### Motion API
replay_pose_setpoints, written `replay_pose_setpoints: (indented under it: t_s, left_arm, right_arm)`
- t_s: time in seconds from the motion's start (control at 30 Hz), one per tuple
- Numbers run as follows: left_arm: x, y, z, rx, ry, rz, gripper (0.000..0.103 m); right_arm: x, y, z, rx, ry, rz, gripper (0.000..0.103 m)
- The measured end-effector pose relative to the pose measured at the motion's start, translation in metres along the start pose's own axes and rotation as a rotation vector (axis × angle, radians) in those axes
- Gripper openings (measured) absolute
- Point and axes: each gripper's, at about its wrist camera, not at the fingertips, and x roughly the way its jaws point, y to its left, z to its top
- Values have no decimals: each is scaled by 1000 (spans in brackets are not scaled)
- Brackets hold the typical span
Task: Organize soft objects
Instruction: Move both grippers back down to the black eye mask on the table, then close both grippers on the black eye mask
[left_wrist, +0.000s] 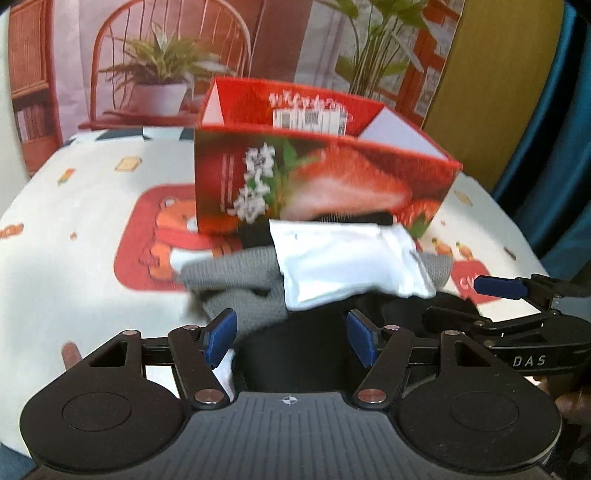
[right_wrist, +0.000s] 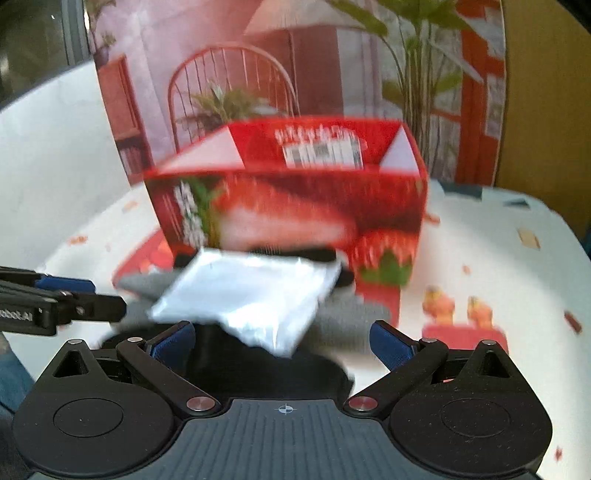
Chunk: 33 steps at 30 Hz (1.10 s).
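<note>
The left claw (left_wrist: 291, 338) is spread wide, nothing between its blue pads; the right claw (right_wrist: 284, 341) is spread as well and also empty. Both hover low over a heap of soft things on the worktop (left_wrist: 92, 206), just in front of the red box (left_wrist: 314, 177), which stands open at 12 o'clock from either claw. On top of the heap lies a white pouch (left_wrist: 343, 266), tilted, resting on grey knitwear (left_wrist: 229, 273) and over dark cloth (left_wrist: 295, 354) that reaches back under the claws; the pouch touches or nearly touches the box's front wall, I cannot tell which. In the left view the right claw shows at 3 o'clock; in the right view the left claw shows at 9 o'clock; so the two flank the heap. The step in hand looks like the approach for a first pick, with the heap not yet sorted. The next move likely calls for closing on the pouch at its near edge, lifting it clear of the knitwear, then carrying it up and over the box rim; the slack pouch may sag or slip.
</note>
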Motion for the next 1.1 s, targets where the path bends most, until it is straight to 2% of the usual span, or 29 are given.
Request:
replay_pose_setpoints:
  t_s: [0.27, 0.73, 1.1]
  left_arm:
    - [7, -5, -16, 18, 5, 20, 68]
    - [24, -1, -29, 4, 37, 32, 68]
    - [28, 4, -31, -13, 33, 27, 66]
  right_arm:
    - [6, 5, -31, -8, 13, -23, 94]
    - [13, 3, -42, -9, 6, 5, 95]
    - [14, 5, -44, -15, 2, 8, 95]
